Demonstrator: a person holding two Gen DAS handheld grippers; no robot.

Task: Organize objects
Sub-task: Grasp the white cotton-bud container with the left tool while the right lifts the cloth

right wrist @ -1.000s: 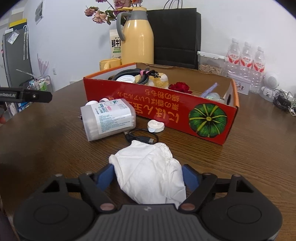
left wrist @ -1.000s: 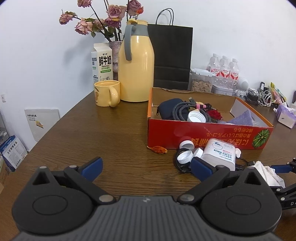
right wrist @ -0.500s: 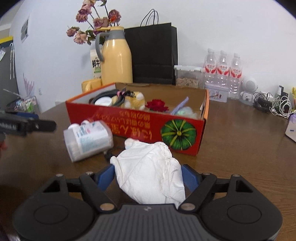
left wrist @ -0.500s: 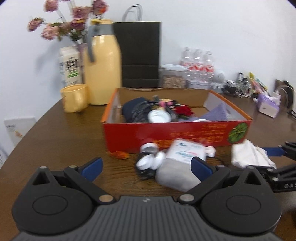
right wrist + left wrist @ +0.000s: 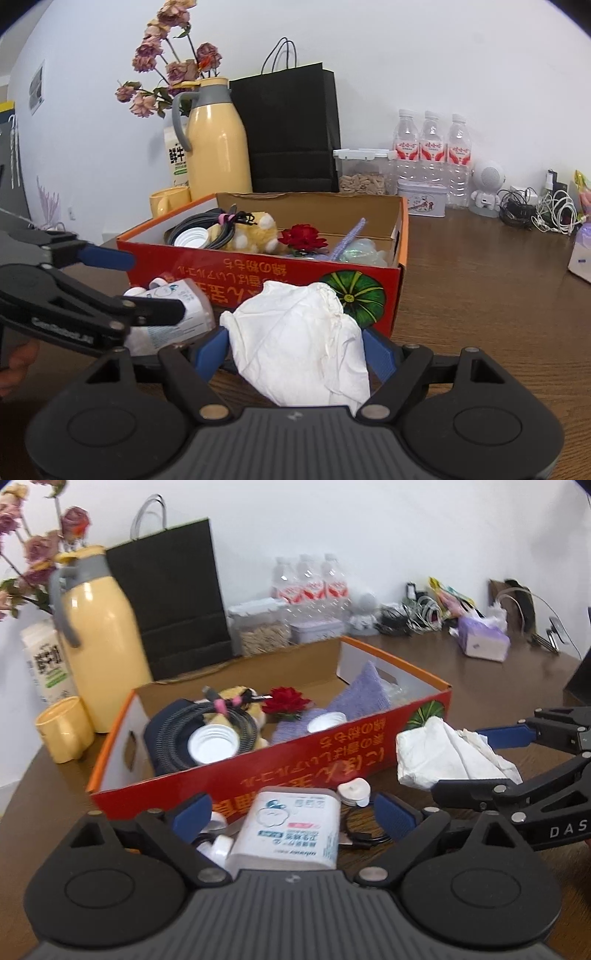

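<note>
A white swab tub (image 5: 291, 827) lies on its side on the wooden table, in front of the red cardboard box (image 5: 295, 775). My left gripper (image 5: 291, 814) straddles the tub and its jaws are closing, with a gap still showing at each blue pad. From the right wrist view the left gripper (image 5: 155, 286) reaches in around the tub (image 5: 184, 295). My right gripper (image 5: 295, 352) is shut on a crumpled white cloth (image 5: 299, 332). In the left wrist view that cloth (image 5: 439, 757) is held beside the box's right end.
The box (image 5: 258, 266) holds a cable coil (image 5: 192, 720), white lids, a plush toy and a red rose (image 5: 303, 236). Loose white caps (image 5: 354, 792) and a black cable (image 5: 362, 836) lie by the tub. Yellow thermos (image 5: 214, 147), mug, black bag and bottles stand behind.
My left gripper has swung right and forward until the tub lies between its fingers, which have narrowed a little. The right gripper keeps the cloth and has tilted slightly upward.
</note>
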